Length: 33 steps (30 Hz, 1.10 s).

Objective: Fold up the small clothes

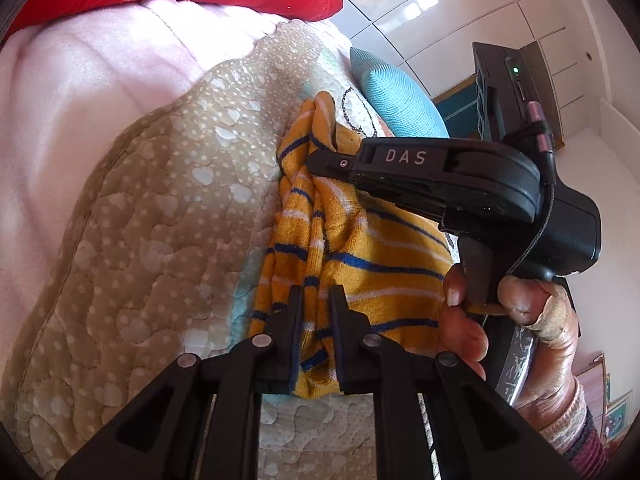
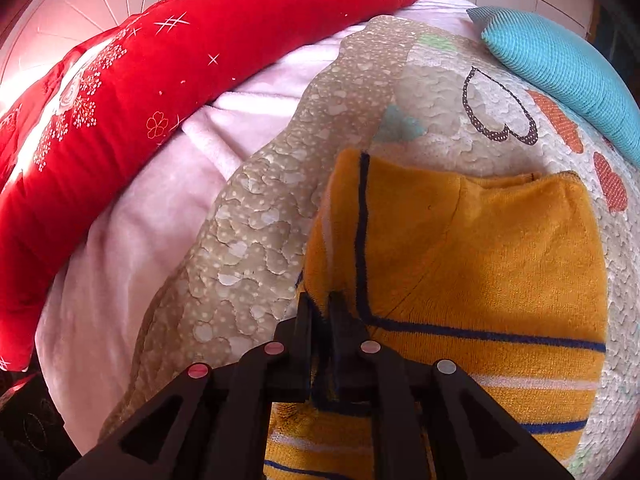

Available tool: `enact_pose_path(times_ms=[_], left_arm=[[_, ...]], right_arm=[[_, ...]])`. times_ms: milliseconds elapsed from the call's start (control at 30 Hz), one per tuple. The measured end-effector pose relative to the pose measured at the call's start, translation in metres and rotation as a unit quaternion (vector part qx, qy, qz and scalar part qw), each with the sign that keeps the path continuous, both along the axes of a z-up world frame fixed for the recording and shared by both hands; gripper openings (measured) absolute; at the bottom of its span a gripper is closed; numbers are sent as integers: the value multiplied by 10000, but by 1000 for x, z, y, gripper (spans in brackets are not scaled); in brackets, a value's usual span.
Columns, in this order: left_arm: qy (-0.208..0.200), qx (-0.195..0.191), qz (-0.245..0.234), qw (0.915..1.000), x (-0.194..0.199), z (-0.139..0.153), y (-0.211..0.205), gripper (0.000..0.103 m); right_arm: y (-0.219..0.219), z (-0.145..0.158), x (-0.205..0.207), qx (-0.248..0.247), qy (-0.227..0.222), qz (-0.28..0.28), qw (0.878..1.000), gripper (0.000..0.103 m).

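A small orange garment with blue and white stripes lies on a quilted bedspread. My left gripper is shut on the garment's bunched left edge near its lower end. The right gripper's black body shows in the left wrist view, its tip on the garment's far part. In the right wrist view my right gripper is shut on the left edge of the garment, which is partly folded over, its plain orange upper part lying flat.
A red pillow and a pale pink blanket lie to the left. A turquoise cushion sits at the far right of the bedspread. White cabinet doors stand behind the bed.
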<state>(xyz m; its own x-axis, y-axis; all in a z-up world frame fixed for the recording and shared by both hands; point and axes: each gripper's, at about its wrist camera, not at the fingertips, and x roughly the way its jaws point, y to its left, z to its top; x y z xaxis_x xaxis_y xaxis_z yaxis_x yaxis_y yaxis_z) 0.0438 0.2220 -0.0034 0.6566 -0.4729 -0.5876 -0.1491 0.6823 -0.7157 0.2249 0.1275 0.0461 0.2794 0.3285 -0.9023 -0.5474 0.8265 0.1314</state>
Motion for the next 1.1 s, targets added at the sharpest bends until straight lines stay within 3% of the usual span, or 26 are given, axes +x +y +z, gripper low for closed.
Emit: enact_pose_path(times_ms=[100, 200, 267, 333, 400, 467, 533, 633, 700, 800, 867, 900, 967, 1100], left_arm=[[50, -23, -39, 10000, -2, -4, -1, 17], [-91, -161, -77, 9998, -4, -2, 3, 23], [-263, -105, -11, 9996, -9, 3, 7, 28], [-414, -18, 176, 9990, -14, 11, 12, 46], [-574, -73, 410, 9975, -18, 15, 17, 81], [-707, -194, 504, 9960, -17, 16, 19, 88], [-648, -168, 341, 9972, -3, 14, 16, 89], [-382, -81, -15, 9992, 21, 2, 2, 89], [-257, 12, -107, 9996, 30, -4, -6, 89], [-200, 220, -286, 9991, 38, -4, -15, 89], [-217, 182, -388, 9988, 40, -6, -18, 86], [-222, 128, -418, 9988, 40, -6, -20, 71], [-162, 31, -539, 9984, 42, -9, -26, 51], [-336, -18, -756, 9966, 43, -1, -47, 51]], right_arm=[[-6, 15, -2, 213, 58, 129, 9997, 21], [-38, 52, -7, 1162, 51, 131, 9931, 27], [-70, 75, -10, 1500, -140, -38, 9886, 54], [-109, 86, -8, 1614, -329, -359, 9857, 67], [-150, 79, -3, 1534, -329, -798, 9844, 69], [-186, 59, 2, 1341, -207, -1205, 9834, 69], [-218, 36, 6, 1474, 16, -1598, 9761, 69], [-249, 1, 9, 2399, 665, -1809, 9515, 69], [-252, -19, 10, 2946, 1019, -1824, 9325, 69], [-231, -45, 10, 3359, 1434, -1662, 9160, 69], [-216, -53, 9, 3429, 1466, -1719, 9118, 57], [-212, -53, 10, 3450, 1484, -1777, 9096, 52], [-209, -41, 11, 3462, 1407, -1753, 9108, 40], [-211, 8, -2, 3219, 787, -1354, 9337, 38]])
